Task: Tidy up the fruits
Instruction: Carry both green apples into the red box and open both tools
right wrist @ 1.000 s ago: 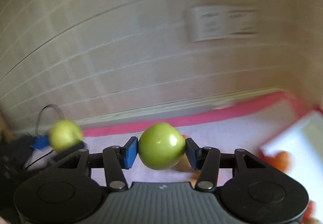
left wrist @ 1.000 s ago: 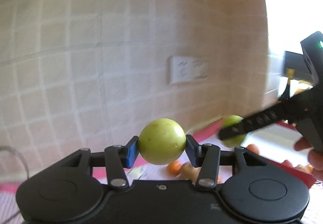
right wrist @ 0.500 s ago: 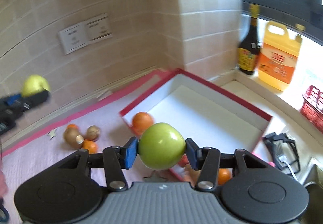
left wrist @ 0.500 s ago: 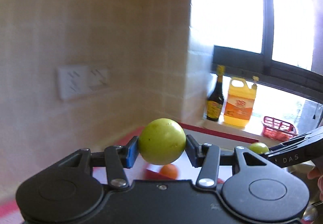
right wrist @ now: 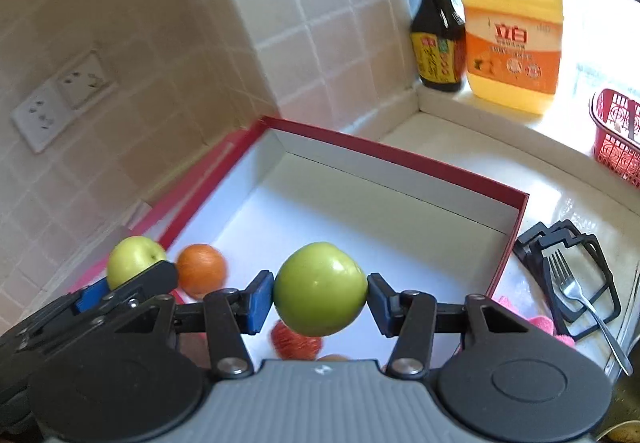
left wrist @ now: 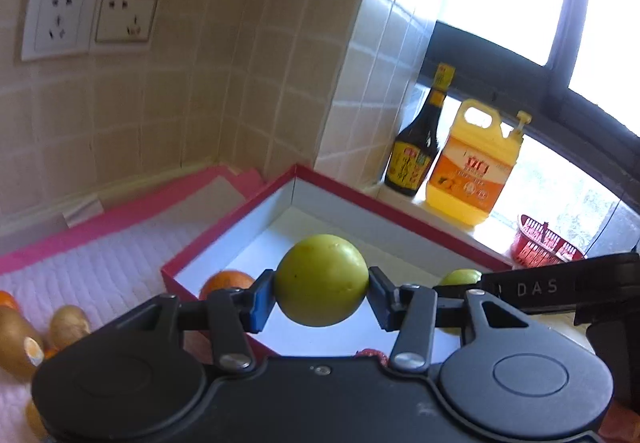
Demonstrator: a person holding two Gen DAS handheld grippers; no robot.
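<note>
1. The red box (right wrist: 400, 159), white inside, fills the middle of the right wrist view, with its far corner tucked against the tiled wall (right wrist: 140, 23); in the left wrist view it runs from centre to right.
2. The pink quilted mat (left wrist: 100, 263) spreads across the lower left of the left wrist view, just beside the box.
3. The yellow detergent jug (right wrist: 512, 31) and the dark sauce bottle (right wrist: 438, 27) stand side by side on the sill at upper right.
4. The left gripper (left wrist: 321, 285) is clamped on a yellow-green apple (left wrist: 321, 281) at frame centre, above the box's near end.
5. The right gripper (right wrist: 320, 293) is clamped on a green apple (right wrist: 320, 289), held over the box floor at lower centre.
6. An orange (right wrist: 200, 269) lies inside the box at lower left, near its left wall.
7. A red fruit (right wrist: 296, 339) shows partly below the green apple; its kind is unclear.
8. Two brown kiwis (left wrist: 68, 321) sit on the mat at the lower left edge.
9. A fork (right wrist: 576, 295) rests on a black rack (right wrist: 600, 275) at right.
</note>
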